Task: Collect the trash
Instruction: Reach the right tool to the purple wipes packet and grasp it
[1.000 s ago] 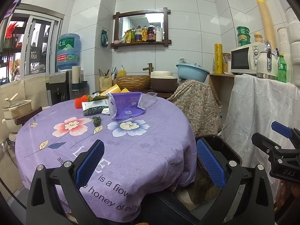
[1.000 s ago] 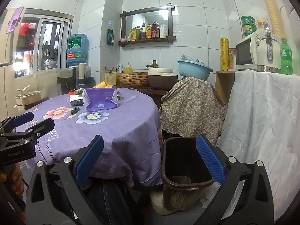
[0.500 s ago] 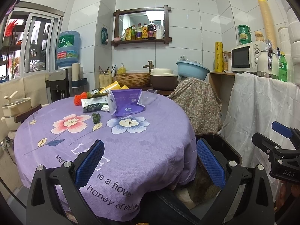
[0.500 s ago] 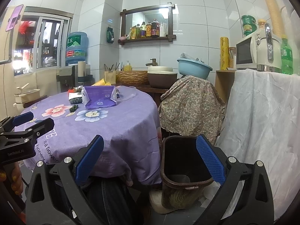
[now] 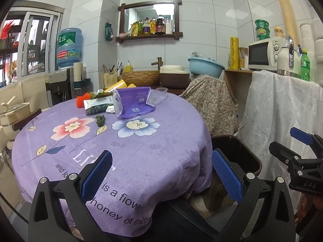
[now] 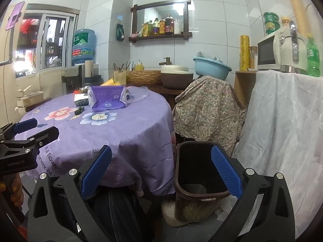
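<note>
Left gripper [image 5: 161, 175]: blue-padded fingers spread wide, nothing between them, held over the near edge of the table.
Right gripper [image 6: 161, 173]: blue pads equally wide apart, empty, low above the bin.
Table: round, draped in a purple flowered tablecloth [image 5: 125, 151].
Trash: flat purple plastic pouch [image 5: 134, 102], green-and-white carton [image 5: 97, 105] just left of it, orange mesh ball [image 5: 82, 102], small dark green crumpled scrap [image 5: 100, 120], clear plastic piece [image 5: 159, 96], all clustered at the far side.
Bin: dark brown plastic wastebasket [image 6: 198, 173] on the floor beside the table; something pale seems to lie inside.
</note>
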